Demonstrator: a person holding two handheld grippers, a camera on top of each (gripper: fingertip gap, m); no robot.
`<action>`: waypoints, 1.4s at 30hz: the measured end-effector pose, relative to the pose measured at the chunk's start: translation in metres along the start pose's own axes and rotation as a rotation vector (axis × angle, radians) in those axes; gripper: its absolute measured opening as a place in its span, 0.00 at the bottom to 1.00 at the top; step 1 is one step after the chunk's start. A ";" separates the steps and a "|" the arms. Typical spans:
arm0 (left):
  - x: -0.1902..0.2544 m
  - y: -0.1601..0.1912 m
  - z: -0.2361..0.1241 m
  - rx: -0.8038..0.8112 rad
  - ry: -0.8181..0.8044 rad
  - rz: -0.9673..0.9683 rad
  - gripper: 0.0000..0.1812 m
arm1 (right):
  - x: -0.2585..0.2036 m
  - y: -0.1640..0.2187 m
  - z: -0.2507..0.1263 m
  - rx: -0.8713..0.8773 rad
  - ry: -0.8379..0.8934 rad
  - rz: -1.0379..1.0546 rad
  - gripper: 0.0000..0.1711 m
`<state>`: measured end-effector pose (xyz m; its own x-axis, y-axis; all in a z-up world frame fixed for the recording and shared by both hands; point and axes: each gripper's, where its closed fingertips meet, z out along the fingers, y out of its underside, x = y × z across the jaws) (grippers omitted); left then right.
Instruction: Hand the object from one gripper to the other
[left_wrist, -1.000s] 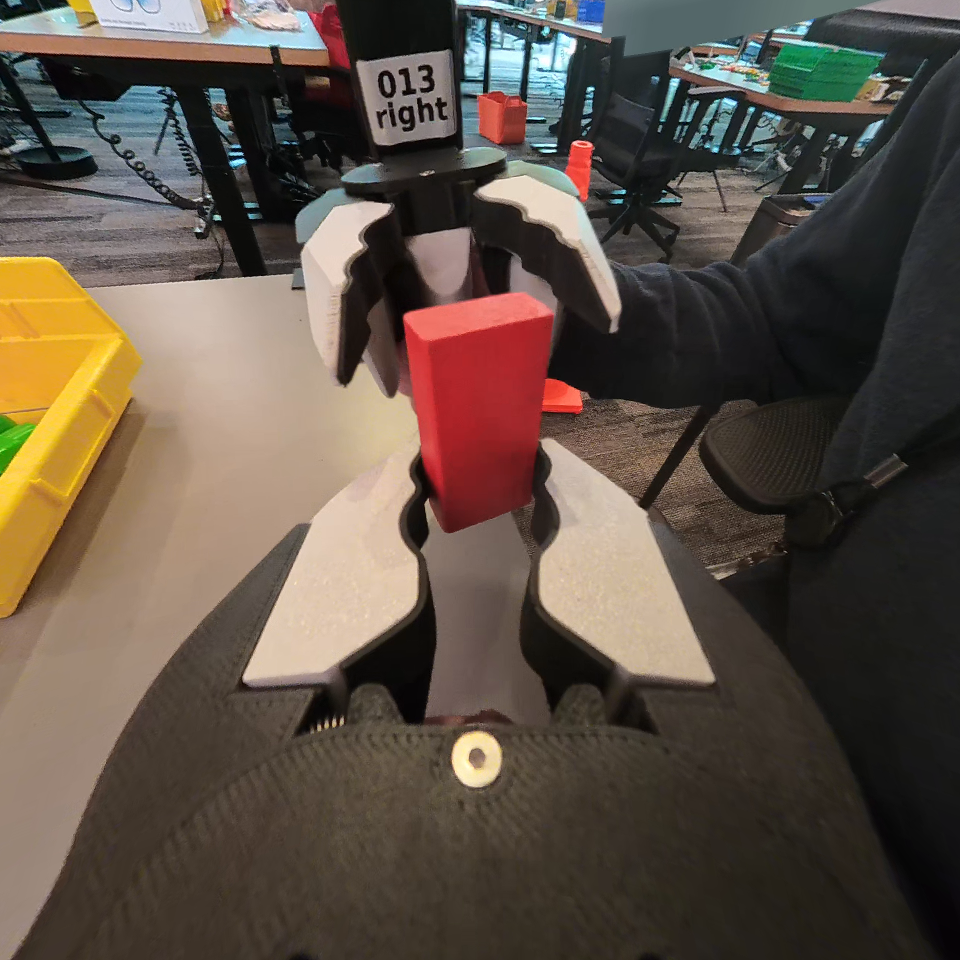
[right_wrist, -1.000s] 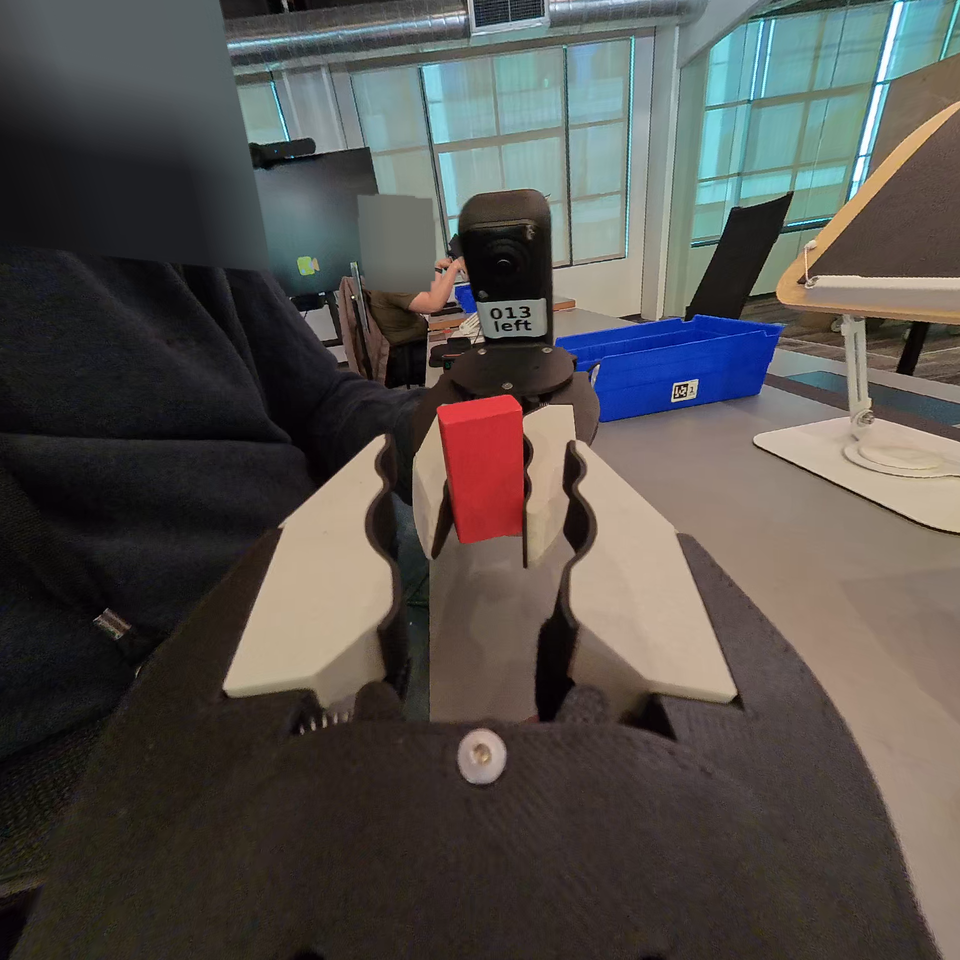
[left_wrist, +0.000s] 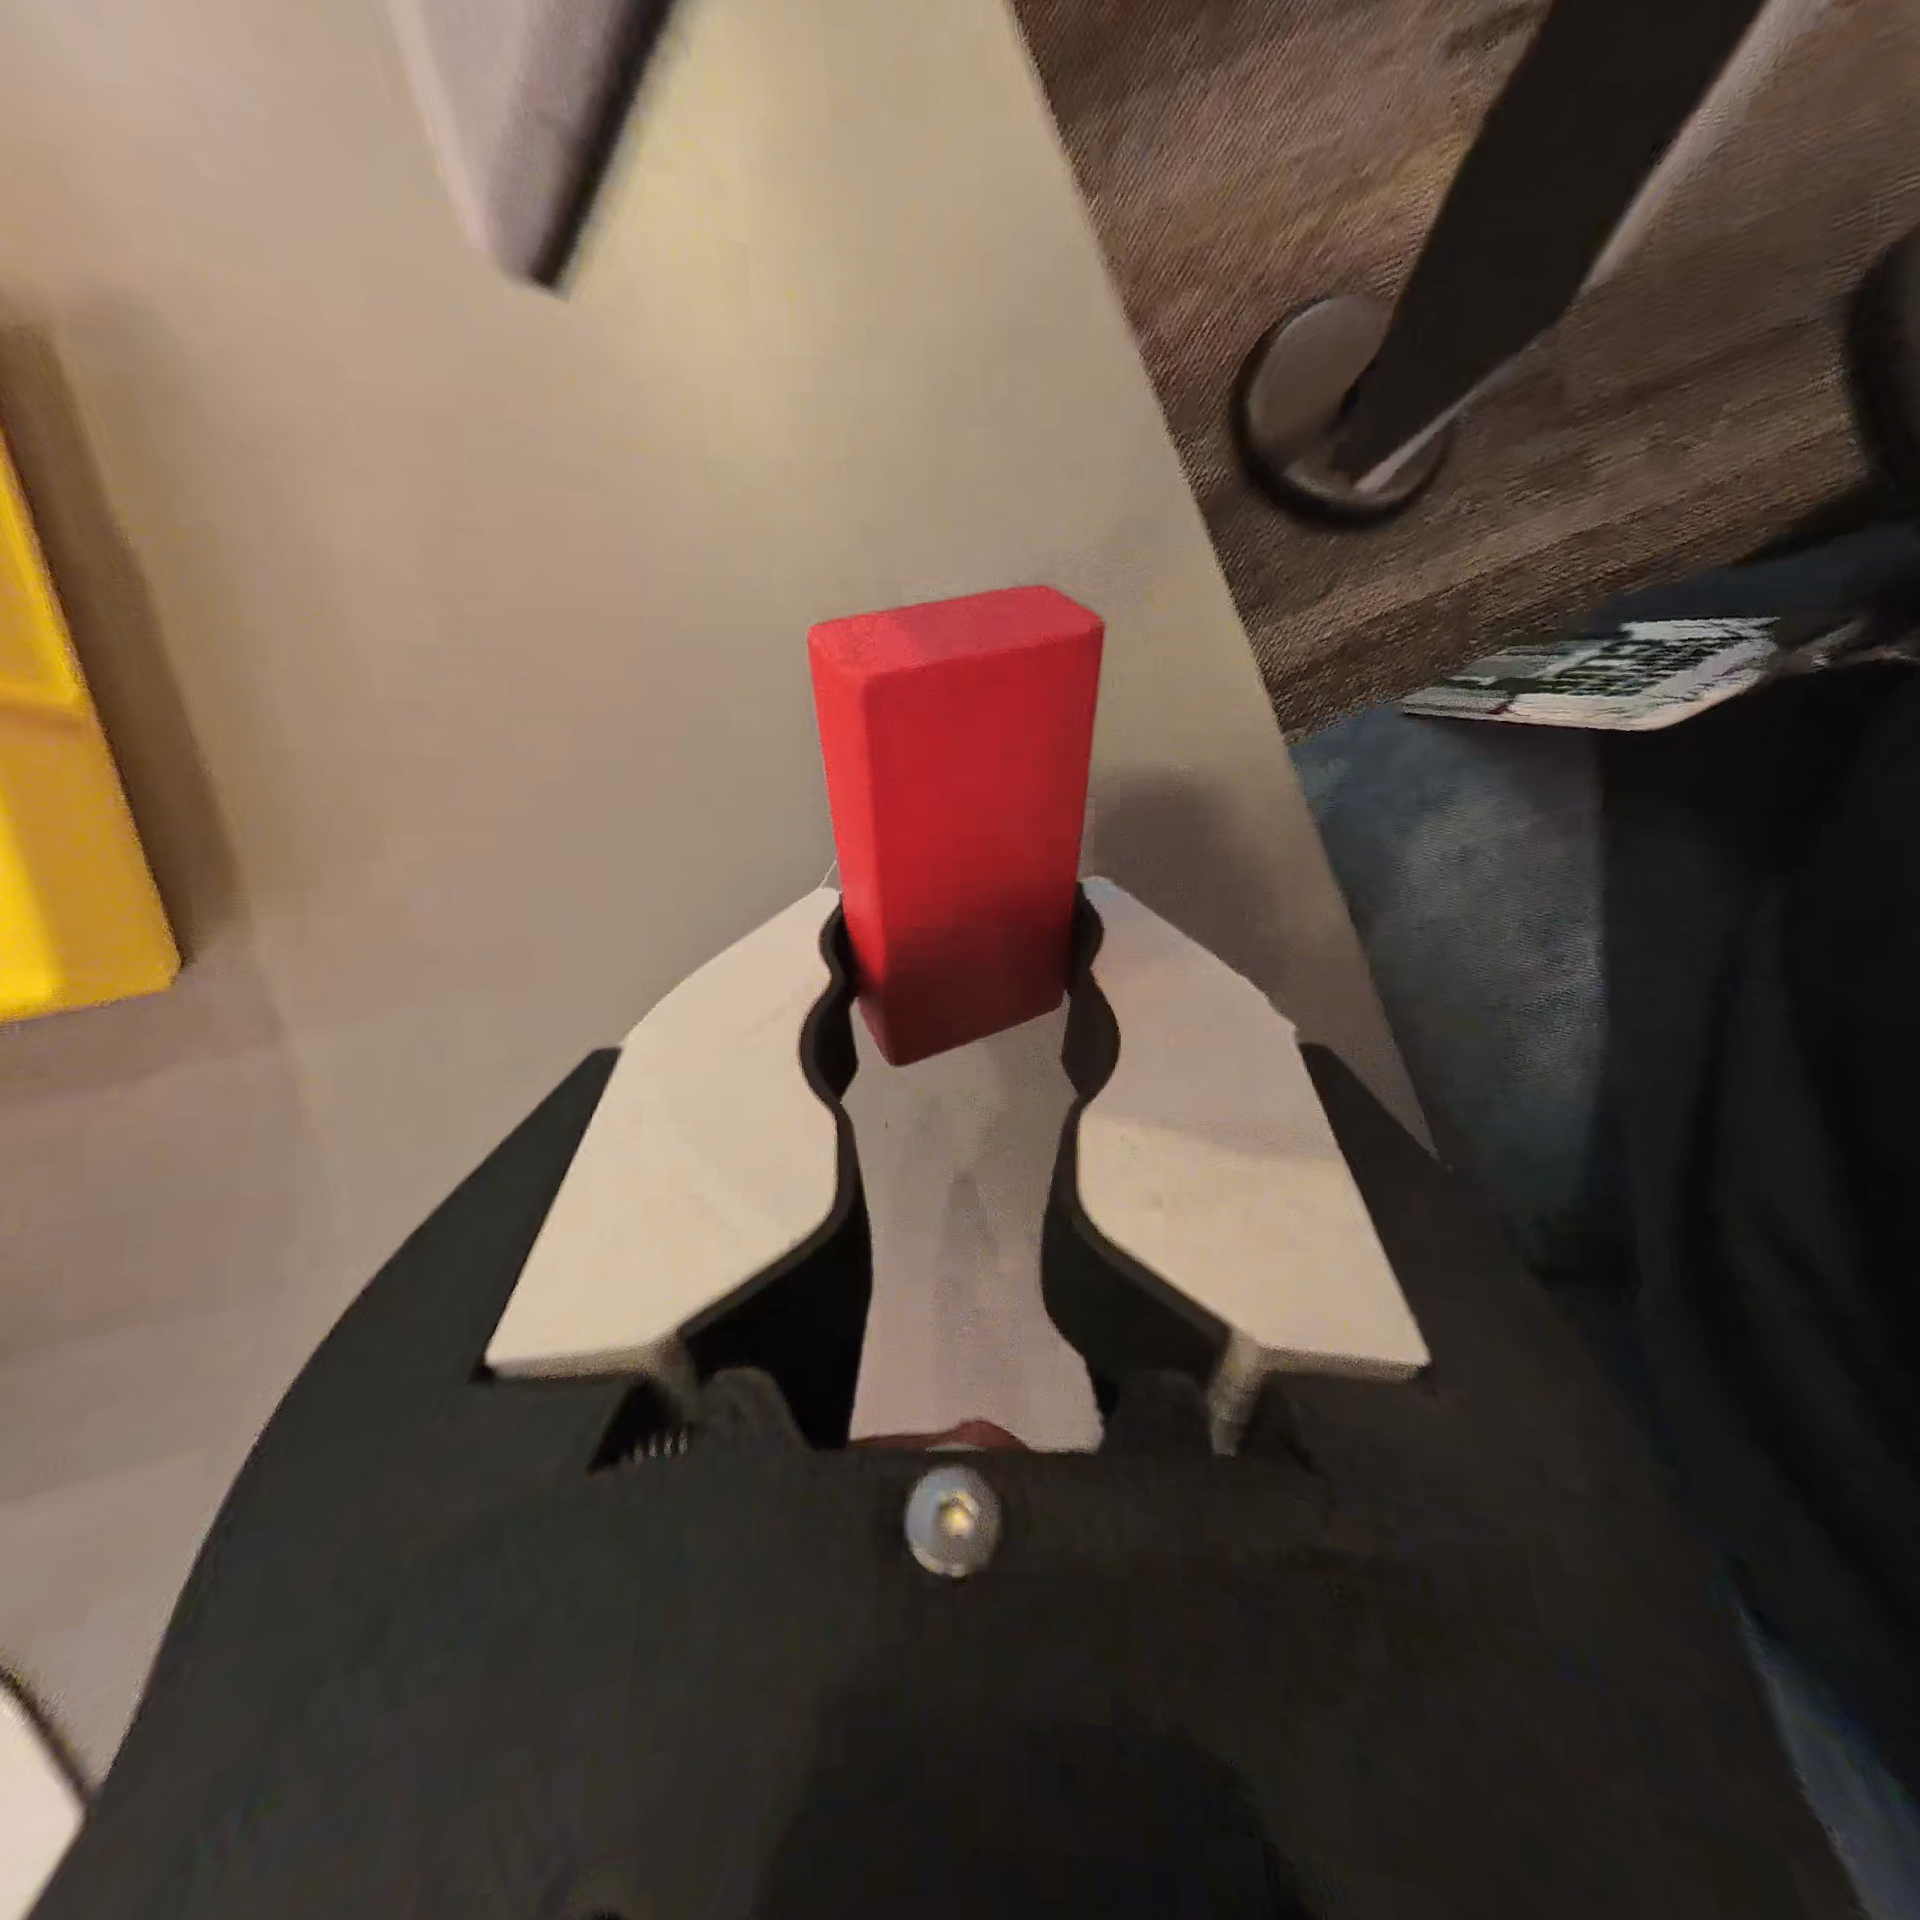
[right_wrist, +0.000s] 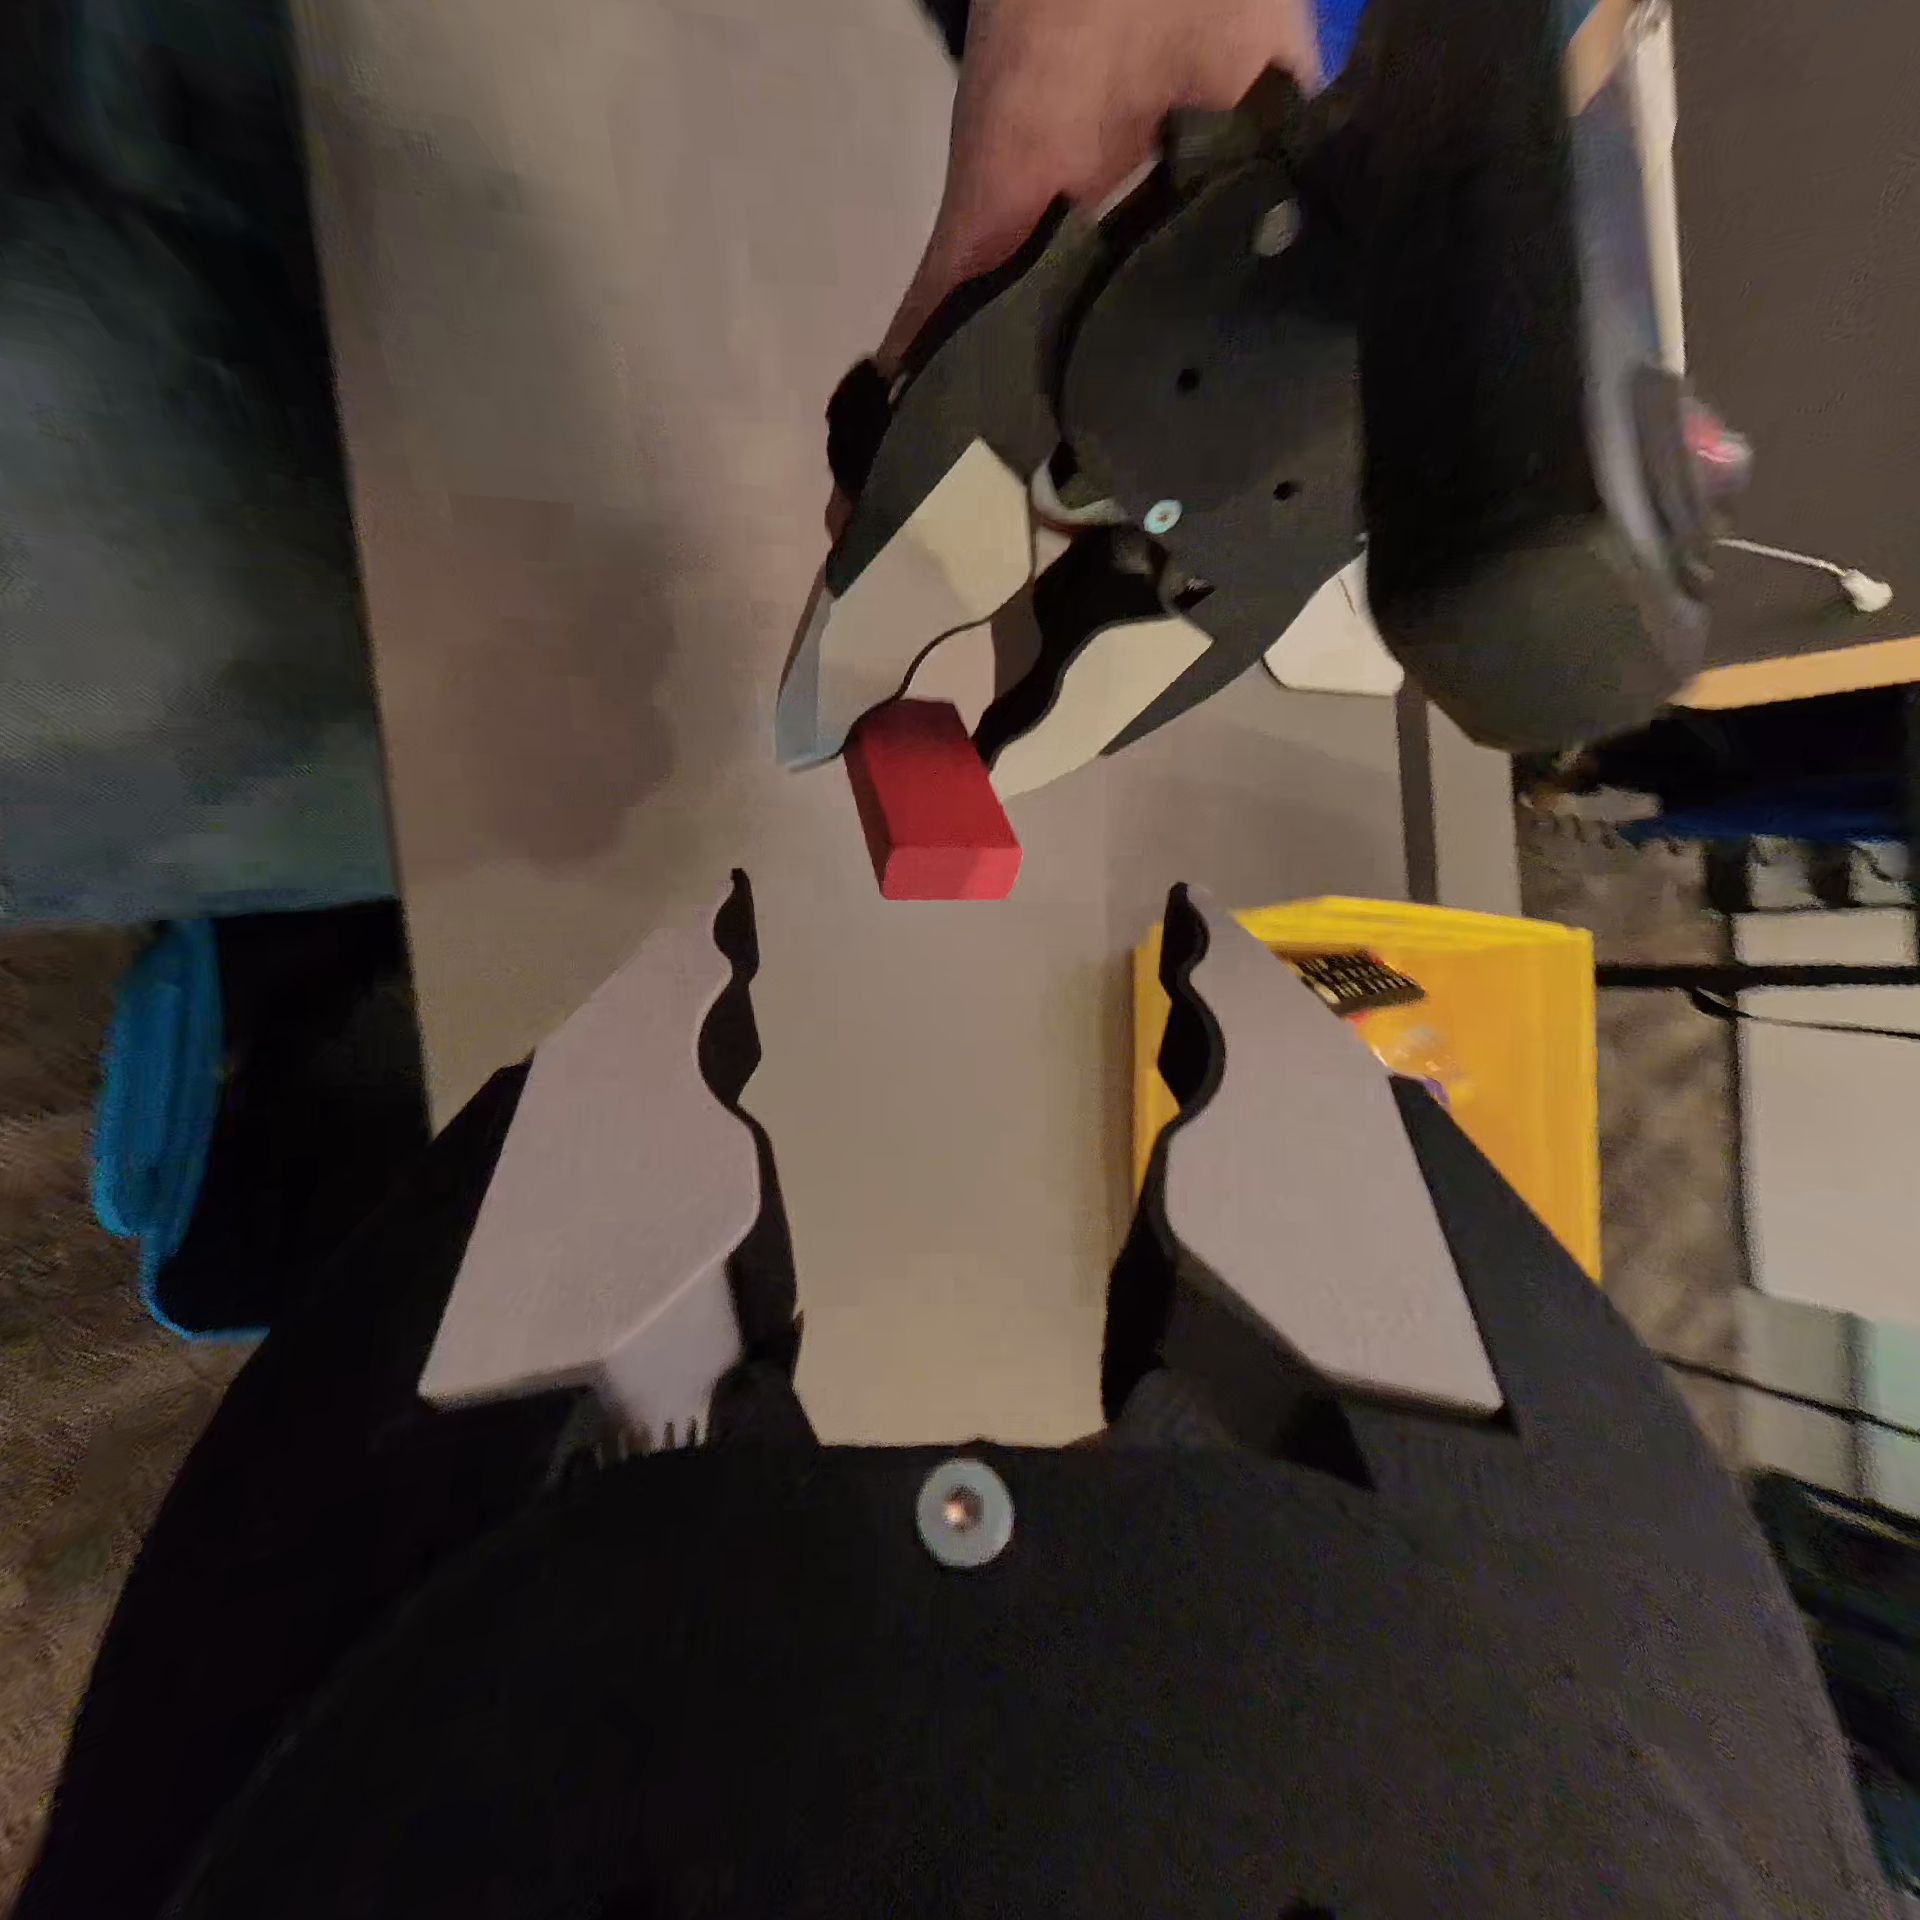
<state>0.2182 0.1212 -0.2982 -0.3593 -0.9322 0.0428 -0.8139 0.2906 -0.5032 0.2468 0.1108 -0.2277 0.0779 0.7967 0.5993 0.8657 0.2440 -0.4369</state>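
Note:
A red rectangular block (left_wrist: 956, 821) is clamped by its lower end between the fingers of my left gripper (left_wrist: 961, 935), which is shut on it and points down at the grey table (left_wrist: 468, 727). In the right wrist view the left gripper (right_wrist: 904, 743) comes in from the upper right, held by a hand (right_wrist: 1049, 145), with the red block (right_wrist: 930, 805) sticking out toward me. My right gripper (right_wrist: 960, 914) is open and empty. Its fingertips (right_wrist: 740, 904) sit just short of the block's free end, without touching it.
A yellow bin (right_wrist: 1475, 1049) stands on the table beside my right finger; it also shows at the left edge of the left wrist view (left_wrist: 62, 790). The table edge, carpet floor (left_wrist: 1299, 260) and a black chair leg (left_wrist: 1538, 208) lie at the upper right.
Both grippers have tipped down toward the table. My right gripper, whose open jaws stood around the block's far end, has drawn back and is apart from it. The left still holds the block.

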 end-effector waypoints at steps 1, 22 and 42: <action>-0.004 0.000 -0.001 -0.027 -0.024 -0.022 0.20 | 0.002 0.008 0.005 -0.068 0.045 -0.037 0.44; -0.033 -0.002 0.001 -0.260 -0.108 -0.166 0.20 | 0.017 0.054 0.060 -0.467 0.319 -0.268 0.26; -0.046 -0.033 -0.028 -0.030 -0.530 0.196 0.35 | 0.000 0.064 0.050 -0.213 0.054 0.146 0.19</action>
<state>0.2489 0.1605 -0.2595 -0.2329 -0.8386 -0.4924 -0.7702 0.4682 -0.4331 0.2771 0.1544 -0.2893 0.2305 0.7831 0.5776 0.9275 0.0027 -0.3737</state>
